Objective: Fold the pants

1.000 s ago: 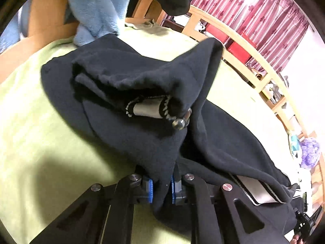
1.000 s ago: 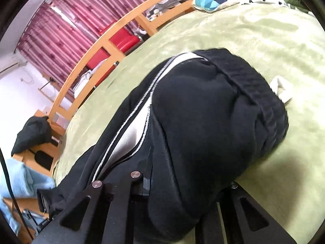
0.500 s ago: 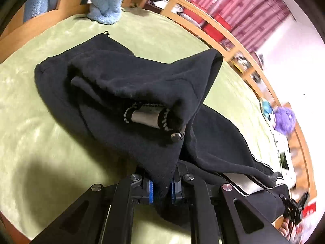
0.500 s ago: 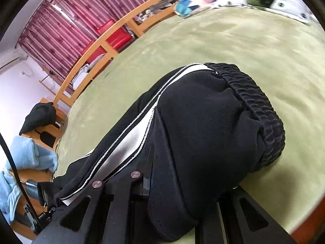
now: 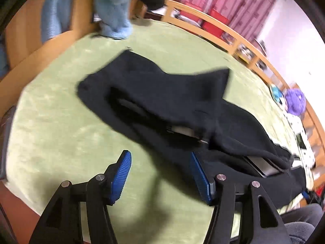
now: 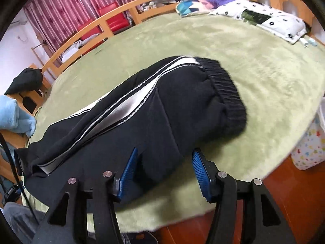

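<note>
Between the blue ribbed pads (image 5: 121,175) of the left gripper (image 5: 160,174) lies bare green bedspread (image 5: 61,126); its jaws have just been opening, and the black cloth they pinched a second ago now lies clear of them, just beyond the right pad. Nothing is held. Right gripper (image 6: 164,170): jaws likewise just been opening, standing apart with a loose fold of the pants (image 6: 162,109) between the pads, which do not appear to press on it. Released, I judge.

Pants lie across the near half of the bed, folded lengthwise, leg on leg. Waistband (image 6: 227,89) toward the right gripper's side; leg ends (image 5: 130,77) toward the left, where one flap is turned back untidily over the rest.

Step in hand, by my reading: a lengthwise fold just laid down and let go. Next move likely calls for fresh grips, at the leg ends and perhaps the waistband, to carry one end over the other; the rumpled flap wants smoothing first or the fold will bulk.

Materials: pants of thick, matte black fleece, limp and heavy-draping; elastic waistband gathered into ribs; a glossy white side stripe (image 6: 130,103) edged with pale stitching. Bedspread plush, short-piled, likely grippy against fleece. Wooden bed rail (image 5: 229,30) beyond, pale blue fluffy cloth (image 5: 115,10) hanging at the far edge. Left view is motion-blurred.
</note>
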The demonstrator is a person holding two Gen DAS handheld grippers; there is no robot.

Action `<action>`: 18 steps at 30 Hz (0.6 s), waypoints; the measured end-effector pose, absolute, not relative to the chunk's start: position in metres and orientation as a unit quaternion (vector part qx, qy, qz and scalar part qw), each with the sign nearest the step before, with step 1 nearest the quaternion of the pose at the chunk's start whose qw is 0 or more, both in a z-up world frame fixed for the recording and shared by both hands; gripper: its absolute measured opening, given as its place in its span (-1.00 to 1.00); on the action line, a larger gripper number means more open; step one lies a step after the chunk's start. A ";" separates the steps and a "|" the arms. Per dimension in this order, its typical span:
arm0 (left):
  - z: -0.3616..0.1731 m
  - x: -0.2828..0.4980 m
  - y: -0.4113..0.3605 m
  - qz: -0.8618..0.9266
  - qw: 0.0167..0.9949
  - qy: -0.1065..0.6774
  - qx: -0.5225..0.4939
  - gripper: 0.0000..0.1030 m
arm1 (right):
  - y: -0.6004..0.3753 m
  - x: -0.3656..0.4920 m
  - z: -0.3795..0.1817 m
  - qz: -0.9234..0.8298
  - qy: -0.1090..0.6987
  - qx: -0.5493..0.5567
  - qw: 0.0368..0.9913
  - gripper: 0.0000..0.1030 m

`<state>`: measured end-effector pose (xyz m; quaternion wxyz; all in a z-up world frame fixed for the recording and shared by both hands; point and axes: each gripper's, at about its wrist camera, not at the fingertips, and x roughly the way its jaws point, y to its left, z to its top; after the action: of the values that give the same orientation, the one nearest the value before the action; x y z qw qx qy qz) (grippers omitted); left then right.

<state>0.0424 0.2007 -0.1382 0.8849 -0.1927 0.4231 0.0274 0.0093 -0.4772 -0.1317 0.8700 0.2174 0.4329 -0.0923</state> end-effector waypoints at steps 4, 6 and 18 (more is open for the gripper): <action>-0.156 0.064 0.231 0.076 0.873 0.431 -0.215 0.13 | -0.474 0.000 -0.125 -0.114 0.418 0.229 0.872 0.07; -0.167 0.081 0.248 0.094 0.865 0.429 -0.241 0.10 | -0.471 0.002 -0.124 -0.119 0.412 0.240 0.871 0.07; -0.197 0.147 0.289 0.143 0.851 0.412 -0.292 -0.87 | -0.453 0.050 -0.126 -0.165 0.393 0.240 0.872 0.17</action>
<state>0.1473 0.2885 -0.1966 0.8512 -0.2918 0.4121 0.1428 0.0500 -0.4527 -0.1258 0.8722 0.2402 0.3930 -0.1647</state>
